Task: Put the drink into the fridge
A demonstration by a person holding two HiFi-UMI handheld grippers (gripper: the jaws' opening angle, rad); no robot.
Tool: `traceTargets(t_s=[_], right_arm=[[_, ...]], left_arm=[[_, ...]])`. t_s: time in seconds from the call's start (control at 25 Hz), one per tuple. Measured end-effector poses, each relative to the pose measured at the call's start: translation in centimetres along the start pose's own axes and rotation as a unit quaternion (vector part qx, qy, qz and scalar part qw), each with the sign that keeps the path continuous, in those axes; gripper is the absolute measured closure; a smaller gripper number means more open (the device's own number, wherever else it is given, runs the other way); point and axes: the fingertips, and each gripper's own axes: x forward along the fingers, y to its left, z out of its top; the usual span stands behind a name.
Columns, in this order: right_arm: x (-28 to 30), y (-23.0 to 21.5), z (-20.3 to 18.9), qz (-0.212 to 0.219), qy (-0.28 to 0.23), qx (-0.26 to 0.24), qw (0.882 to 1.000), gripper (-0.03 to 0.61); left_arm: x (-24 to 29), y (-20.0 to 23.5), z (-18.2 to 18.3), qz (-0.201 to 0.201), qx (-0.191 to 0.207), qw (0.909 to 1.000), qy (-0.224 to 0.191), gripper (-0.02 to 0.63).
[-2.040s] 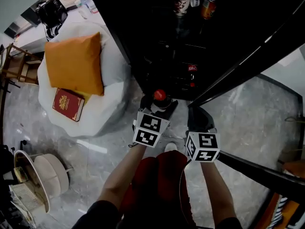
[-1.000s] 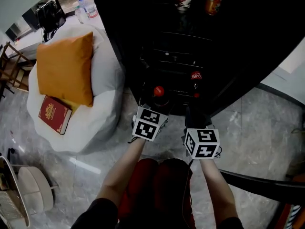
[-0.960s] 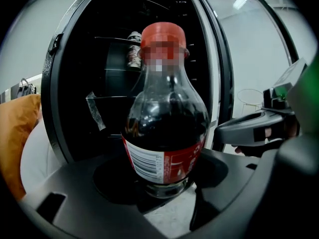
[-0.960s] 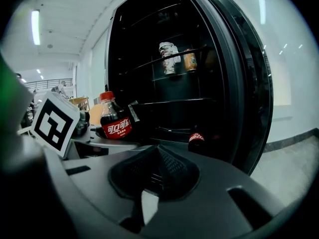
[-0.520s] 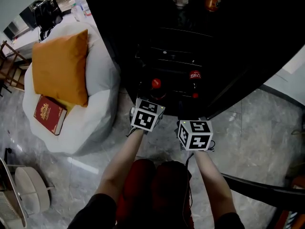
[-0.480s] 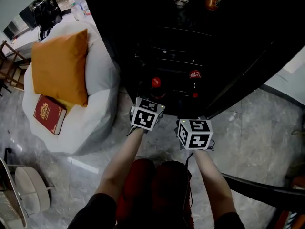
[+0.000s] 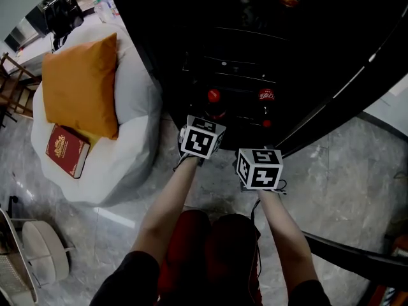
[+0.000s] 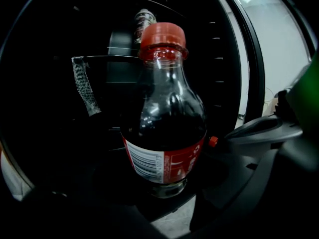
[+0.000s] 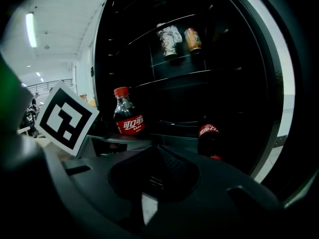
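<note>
Two grippers at the open mouth of a black fridge (image 7: 146, 18), shown in the head view and both gripper views.

Far left, outside the task: a white beanbag (image 7: 137, 107) carrying an orange cushion (image 7: 80, 85) and a red book (image 7: 65, 150).

Centre left: my left gripper (image 7: 207, 121), jaws set wide and clamped on the lower body of the cola bottle (image 8: 164, 128). The bottle is upright, with its red cap (image 8: 162, 34) on top. It hangs at the level of the fridge's lower shelf, just at the opening. I cannot tell whether its base touches the shelf.

Centre right: my right gripper (image 9: 158, 158), jaws pressed together with nothing between them, idle just beside the left one.

Right: a second cola bottle (image 9: 209, 137) already stands deeper on the same lower level. An orange can (image 9: 192, 39) sits on an upper shelf.

Progress, as I judge it: the pick-up and the carry to the open fridge are done. What remains is to push the held bottle onto the shelf beside its twin, let go and draw the gripper out. The door is not yet closed, should that be wanted.
</note>
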Motion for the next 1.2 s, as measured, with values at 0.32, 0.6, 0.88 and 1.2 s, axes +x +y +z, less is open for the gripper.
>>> traceTargets(t_s=[0.32,0.6,0.88,1.2], right_arm=[[2.0,-0.8,0.0,-0.003,0.014,0.002,1.000,0.561],[3.4,-1.1,0.1,-0.003,0.022,0.001,1.000,0.561],[3.9,-1.3,0.1,-0.002,0.023,-0.002,1.000,0.561],[4.4,-1.5,-0.4,0.002,0.030,-0.003,1.000,0.561]], left_arm=[[1.9,1.7,0.0,0.016,0.005,0.9998,0.010,0.299],[3.1,1.8,0.2,0.014,0.005,0.9998,0.013,0.299],[4.7,2.3,0.3,0.017,0.007,0.9996,0.022,0.299],[5.8,3.0,0.2,0.024,-0.001,0.9993,0.029,0.299]])
